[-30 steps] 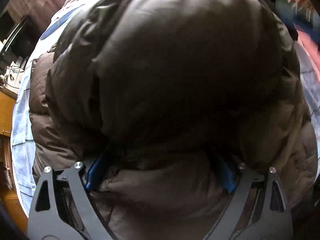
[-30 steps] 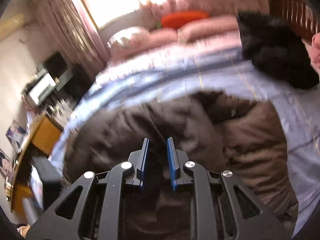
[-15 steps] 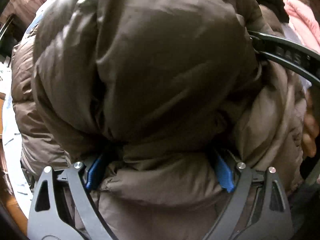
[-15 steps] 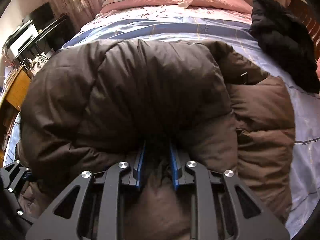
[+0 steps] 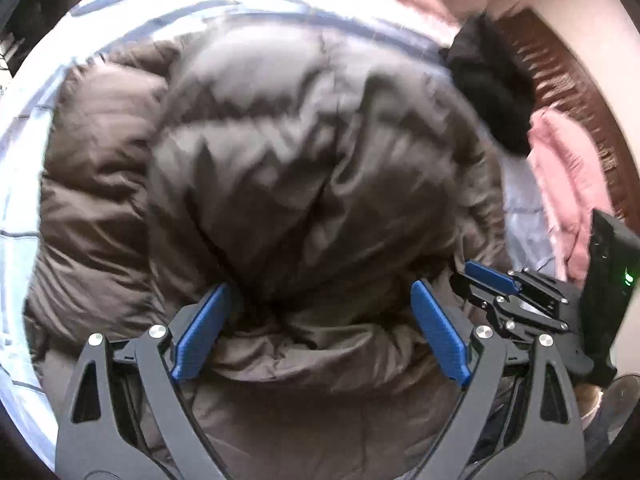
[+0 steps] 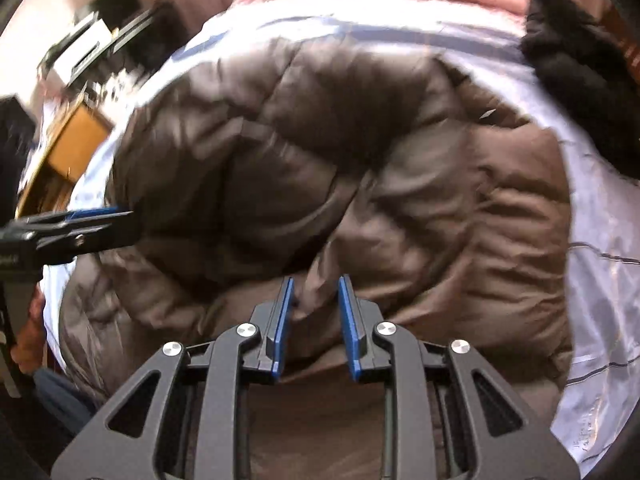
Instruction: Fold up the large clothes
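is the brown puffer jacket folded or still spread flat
Folded: the brown puffer jacket lies doubled over itself in a bulky mound on the bed sheet, one thick layer overlapping another.
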A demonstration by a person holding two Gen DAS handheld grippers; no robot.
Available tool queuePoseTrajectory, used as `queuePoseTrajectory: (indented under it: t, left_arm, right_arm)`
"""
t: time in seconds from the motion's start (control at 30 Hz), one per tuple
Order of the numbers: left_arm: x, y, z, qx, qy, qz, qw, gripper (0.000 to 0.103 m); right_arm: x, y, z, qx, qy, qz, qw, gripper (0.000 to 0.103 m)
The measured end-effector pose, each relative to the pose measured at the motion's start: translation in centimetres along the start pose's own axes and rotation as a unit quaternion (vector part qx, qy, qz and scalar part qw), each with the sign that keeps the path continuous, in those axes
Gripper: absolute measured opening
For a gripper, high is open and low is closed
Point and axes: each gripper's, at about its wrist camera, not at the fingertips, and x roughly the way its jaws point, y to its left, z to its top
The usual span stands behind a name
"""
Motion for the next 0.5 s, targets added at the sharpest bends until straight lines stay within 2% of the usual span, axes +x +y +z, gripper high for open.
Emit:
queuePoseTrajectory:
  t: [0.07, 0.13, 0.23, 0.4, 0.5]
  left_arm:
    - [2.2, -0.6, -0.3, 0.023, 0.019, 0.043, 0.9986, 0.092]
    - [4.3, -1.9, -1.1, 0.064, 0.033, 0.096, 0.9928, 0.093]
    - [5.9, -2.5, -1.4, 0.092, 0.040, 0.129, 0.9865, 0.095]
    - [7.0, -3.0, -1.1, 0.089, 0.044, 0.130, 0.9865, 0.095]
    - [4.2, -1.6, -0.6, 0.066, 0.028, 0.096, 0.9928, 0.095]
  right_arm:
    - [1.4, 0.5, -0.2, -0.018, 0.015, -0.026, 0.999, 0.025]
    - [2.4, 0.3, 0.0, -0.009, 0.026, -0.031, 0.999, 0.026]
    - [3.9, -0.9, 0.2, 0.025, 0.040, -0.018, 0.999, 0.026]
    - [5.0, -1.4, 0.3, 0.042, 0.045, -0.014, 0.998, 0.026]
    - [3.4, -1.1, 0.5, 0.038, 0.030, -0.023, 0.999, 0.027]
